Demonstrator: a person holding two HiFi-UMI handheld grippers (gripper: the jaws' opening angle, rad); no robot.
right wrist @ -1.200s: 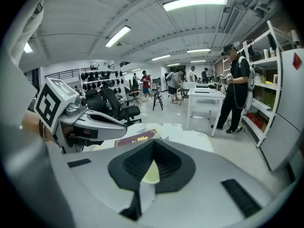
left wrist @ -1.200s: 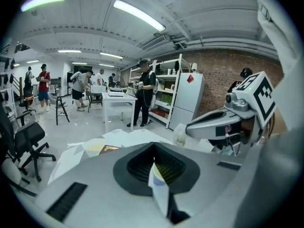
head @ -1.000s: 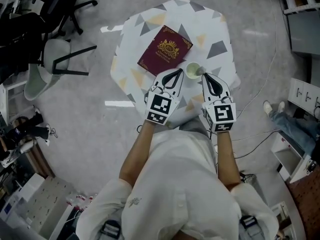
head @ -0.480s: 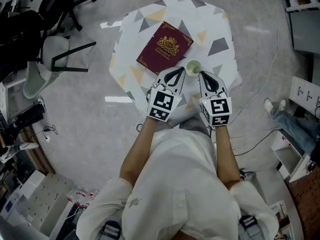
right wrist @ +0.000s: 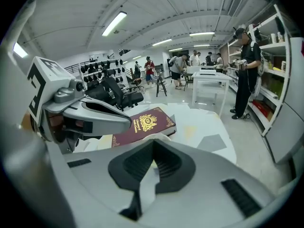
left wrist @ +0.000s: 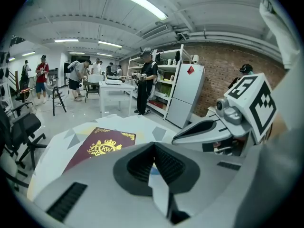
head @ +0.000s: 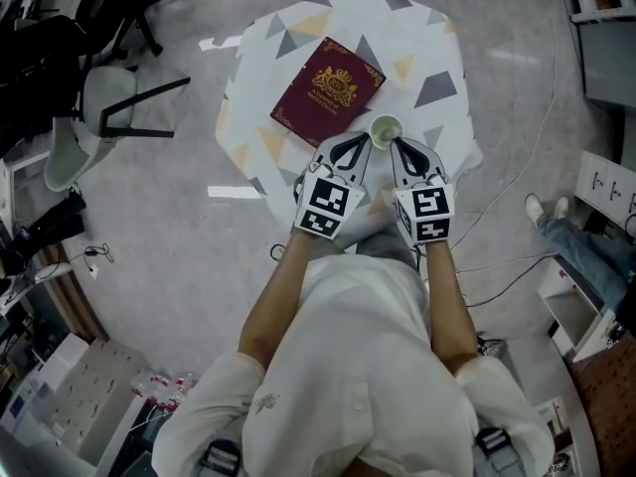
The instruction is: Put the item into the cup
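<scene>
Both grippers have edged forward and drawn closer together over the past second. The left gripper and right gripper now sit side by side at the near edge of the table, and the right one has slid in towards its partner. The cup now stands just beyond and between the two sets of tips, where a second ago it sat off the right gripper's inner side. The maroon book with its gold crest lies in the same spot on the triangle-patterned cloth, its near corner just beside the cup.

No view shows the item itself. The inside of the cup appears only as a pale disc from the head view, too small to tell what it contains. From the right gripper view, the gripper's own body hides the cup except for a pale curve just past the jaw tips.

Each gripper view shows its ribbed pads meeting at the tips, both pairs pressed together with nothing seen between them. Neither touches the cup or the book.

Beyond the table, a chair stands on the grey floor, and people stand by shelving in the room behind.
</scene>
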